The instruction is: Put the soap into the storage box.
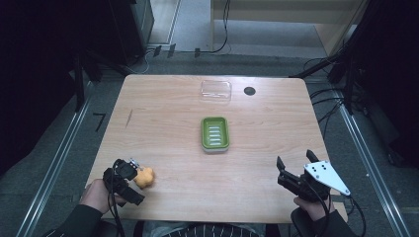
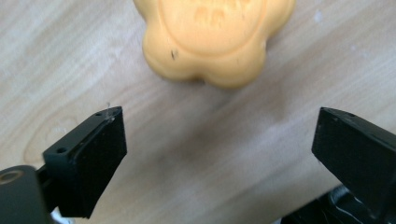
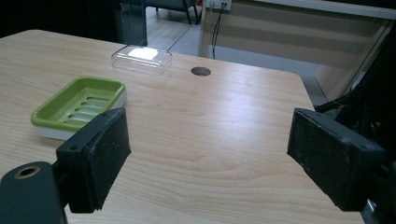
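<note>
green soap dish [image 1: 215, 134], clear lid [image 1: 216, 91]

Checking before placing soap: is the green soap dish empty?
Empty: the green soap dish shows its bare slotted bottom; the orange soap lies apart.

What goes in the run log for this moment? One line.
left gripper: open, facing orange soap | right gripper: open | soap dish: empty

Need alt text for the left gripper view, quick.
An orange flower-shaped soap lies on the wooden table, just beyond the left gripper, whose two black jaws stand wide open and touch nothing.
</note>
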